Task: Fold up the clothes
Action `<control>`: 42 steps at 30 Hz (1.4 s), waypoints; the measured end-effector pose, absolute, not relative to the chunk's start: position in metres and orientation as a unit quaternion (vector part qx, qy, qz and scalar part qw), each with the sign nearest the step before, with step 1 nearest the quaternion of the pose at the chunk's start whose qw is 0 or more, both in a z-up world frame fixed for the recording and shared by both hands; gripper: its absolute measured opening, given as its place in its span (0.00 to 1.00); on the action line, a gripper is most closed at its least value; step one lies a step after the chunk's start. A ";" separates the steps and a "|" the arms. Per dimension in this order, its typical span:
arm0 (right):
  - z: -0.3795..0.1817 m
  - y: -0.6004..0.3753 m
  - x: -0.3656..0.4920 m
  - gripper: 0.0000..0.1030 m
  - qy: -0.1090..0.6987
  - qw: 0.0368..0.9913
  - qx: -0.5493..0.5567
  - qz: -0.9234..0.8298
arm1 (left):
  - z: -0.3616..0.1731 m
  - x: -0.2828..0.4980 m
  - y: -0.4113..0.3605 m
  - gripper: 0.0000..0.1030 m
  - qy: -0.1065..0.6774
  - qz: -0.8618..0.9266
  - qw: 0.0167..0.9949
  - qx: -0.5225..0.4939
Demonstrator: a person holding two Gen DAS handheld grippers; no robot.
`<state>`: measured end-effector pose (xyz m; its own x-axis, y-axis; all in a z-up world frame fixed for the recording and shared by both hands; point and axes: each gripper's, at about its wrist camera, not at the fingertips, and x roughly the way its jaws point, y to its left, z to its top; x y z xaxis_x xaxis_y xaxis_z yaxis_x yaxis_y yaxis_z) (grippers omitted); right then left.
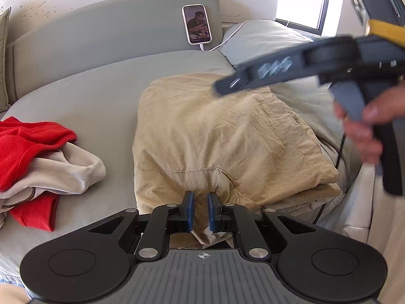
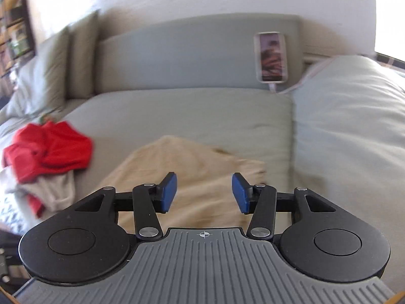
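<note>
Grey bed point(image 1: 76, 96) carries everything: your tan trousers point(image 1: 215, 136) lie folded into a thick bundle near its right edge, close to you. Your left hand-held gripper point(image 1: 201, 209) is clenched on the bundle's near hem. Your right hand-held gripper point(image 2: 203, 192) hangs released above the trousers, gripping nothing. That piece looks nearly done. A red shirt point(image 1: 27, 139) and a cream garment point(image 1: 63, 174), heaped at the left edge, are not yet folded.

Bright daylight from a blown-out window point(image 1: 301, 0) at right; fisheye-bent edges, heavy motion blur in right-wrist view.
</note>
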<state>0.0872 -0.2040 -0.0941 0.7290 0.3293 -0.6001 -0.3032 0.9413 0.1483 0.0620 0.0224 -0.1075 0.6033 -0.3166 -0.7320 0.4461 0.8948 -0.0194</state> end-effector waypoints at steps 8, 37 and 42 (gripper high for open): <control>-0.125 -0.170 0.064 0.51 0.400 0.889 -0.076 0.211 | -0.108 0.066 0.025 0.08 0.396 -0.211 0.891 0.074; -0.105 -0.252 -0.009 0.67 0.451 0.879 0.083 0.134 | -0.107 0.068 0.031 0.08 0.407 -0.212 0.887 0.051; -0.112 -0.281 0.020 0.82 0.440 0.856 0.246 0.117 | -0.106 0.067 0.029 0.08 0.408 -0.209 0.887 0.053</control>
